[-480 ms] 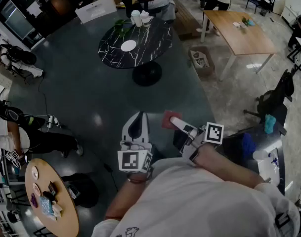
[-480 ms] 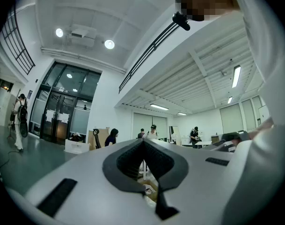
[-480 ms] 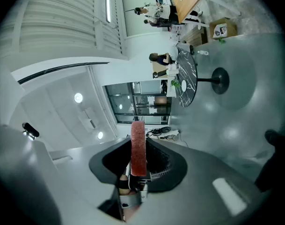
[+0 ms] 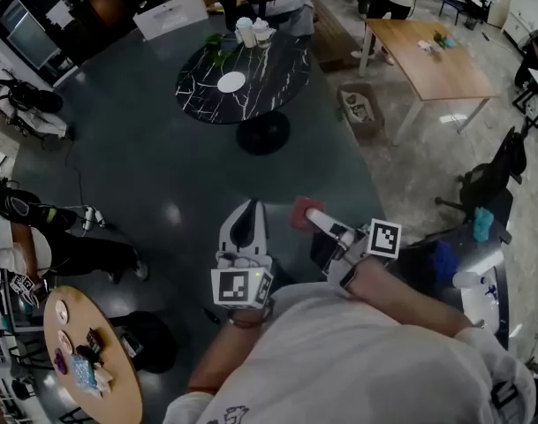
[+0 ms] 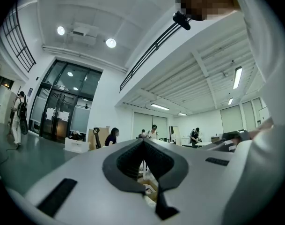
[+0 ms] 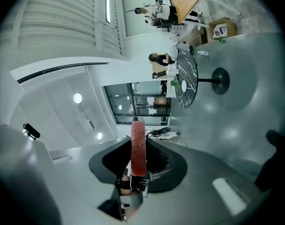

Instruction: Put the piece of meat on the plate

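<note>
Between right tongs [image 4: 314, 220], meat [image 4: 301, 212] as before

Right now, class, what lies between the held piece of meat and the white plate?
In the head view, only dark floor and the black table's top separate meat from plate.

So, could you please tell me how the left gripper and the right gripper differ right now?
The right gripper is clamped on the piece of meat; the left gripper holds nothing. The right gripper's jaws stand apart around the meat, while the left gripper's meet at the tips. Both are white and hover over the dark floor.
</note>
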A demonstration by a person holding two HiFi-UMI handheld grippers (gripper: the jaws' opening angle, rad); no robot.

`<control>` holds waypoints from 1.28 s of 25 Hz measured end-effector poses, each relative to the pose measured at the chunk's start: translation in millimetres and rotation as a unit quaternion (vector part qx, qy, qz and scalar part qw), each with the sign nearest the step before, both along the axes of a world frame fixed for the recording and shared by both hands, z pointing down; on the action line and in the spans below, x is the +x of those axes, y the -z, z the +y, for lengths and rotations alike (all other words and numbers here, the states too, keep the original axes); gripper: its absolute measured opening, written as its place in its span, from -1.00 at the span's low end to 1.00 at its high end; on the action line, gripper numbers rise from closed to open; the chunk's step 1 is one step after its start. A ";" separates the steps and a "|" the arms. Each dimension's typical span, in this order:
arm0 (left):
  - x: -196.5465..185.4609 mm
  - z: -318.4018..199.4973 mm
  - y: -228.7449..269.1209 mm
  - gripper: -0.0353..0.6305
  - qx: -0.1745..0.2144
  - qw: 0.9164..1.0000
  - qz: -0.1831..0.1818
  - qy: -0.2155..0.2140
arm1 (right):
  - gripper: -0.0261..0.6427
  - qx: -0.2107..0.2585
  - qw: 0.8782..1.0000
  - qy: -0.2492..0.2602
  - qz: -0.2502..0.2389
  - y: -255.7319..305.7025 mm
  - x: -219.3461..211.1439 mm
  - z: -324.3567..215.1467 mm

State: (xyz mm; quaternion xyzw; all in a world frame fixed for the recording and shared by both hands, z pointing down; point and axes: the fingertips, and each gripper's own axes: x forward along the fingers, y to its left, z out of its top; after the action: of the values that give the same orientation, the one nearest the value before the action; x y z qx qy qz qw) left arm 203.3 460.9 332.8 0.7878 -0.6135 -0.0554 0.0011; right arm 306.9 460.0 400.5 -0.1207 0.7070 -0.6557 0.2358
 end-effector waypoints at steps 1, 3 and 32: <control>-3.1 -2.3 0.0 -0.88 0.001 1.000 0.000 0.000 | -0.65 -0.001 1.000 0.001 0.000 -0.3 -3.5 -1.7; -10.8 -7.4 -2.3 -0.88 0.003 1.000 0.002 0.001 | -0.65 -0.003 1.000 0.002 0.001 -1.1 -10.9 -6.1; -212.2 -110.5 -15.0 -0.88 -0.005 1.000 0.006 -0.024 | -0.65 -0.004 1.000 -0.015 0.007 1.7 -217.3 -116.1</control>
State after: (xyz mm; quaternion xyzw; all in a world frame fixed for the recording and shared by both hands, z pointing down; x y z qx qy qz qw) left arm -8.9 350.4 347.8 0.8018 -0.5948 -0.0566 0.0103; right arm 89.5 343.9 398.8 -0.1368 0.7039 -0.6543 0.2401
